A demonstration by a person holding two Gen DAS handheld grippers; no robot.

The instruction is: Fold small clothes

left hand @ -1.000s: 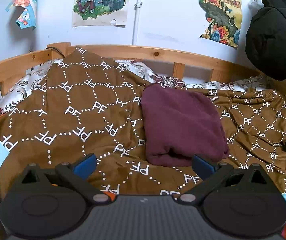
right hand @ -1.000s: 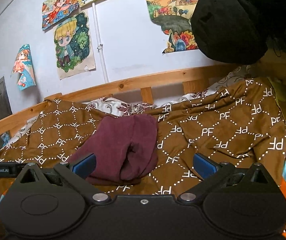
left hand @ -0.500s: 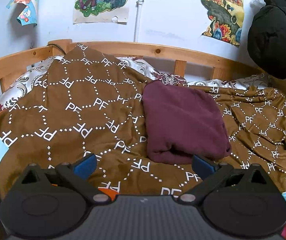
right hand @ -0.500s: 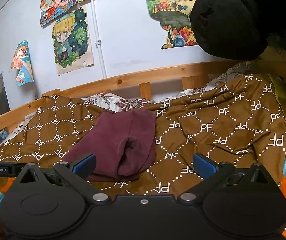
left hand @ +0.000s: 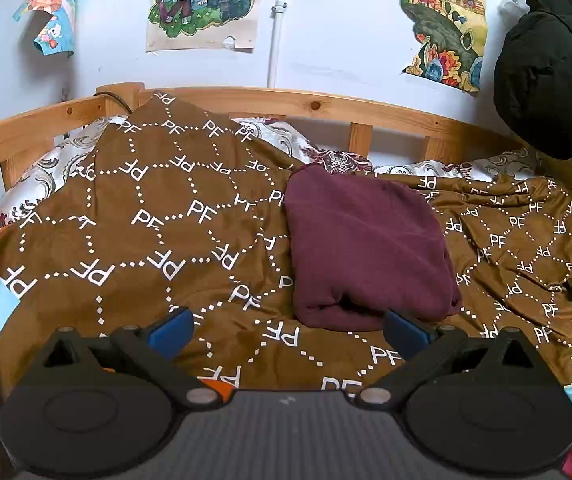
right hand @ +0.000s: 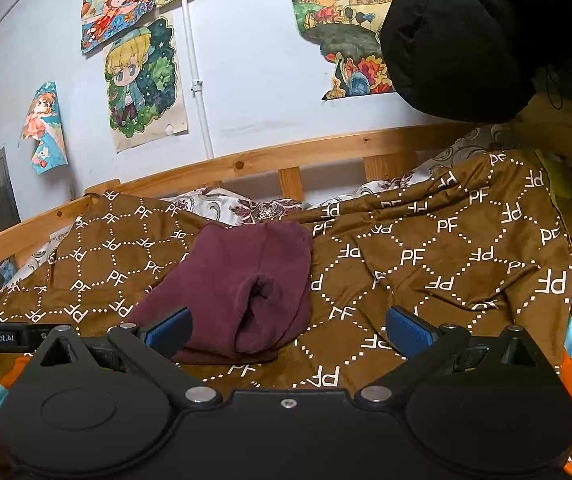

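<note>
A maroon garment (left hand: 366,240) is seen folded into a compact bundle, lying on the brown blanket (left hand: 157,216) printed with white "PF" lettering. In the left wrist view, its near folded edge is found just ahead of the right blue pad, slightly right of the middle of the gap between the fingers (left hand: 169,330). The left gripper (left hand: 288,330) is held with its fingers spread wide, nothing gripped between them. In the right wrist view, the same maroon garment (right hand: 241,280) is placed just beyond the left pad, with its rolled end facing the camera. The right gripper (right hand: 288,328) is likewise held wide open, its fingers (right hand: 408,326) clear of the cloth and the blanket (right hand: 426,256) showing between them. Beyond the garment, a pale patterned sheet (left hand: 326,156) is exposed along the wooden bed rail (left hand: 314,106). Above the rail, cartoon posters (left hand: 201,0) are pinned to the wall. A black jacket (right hand: 486,32) is seen hanging far to the right of the fingers.
</note>
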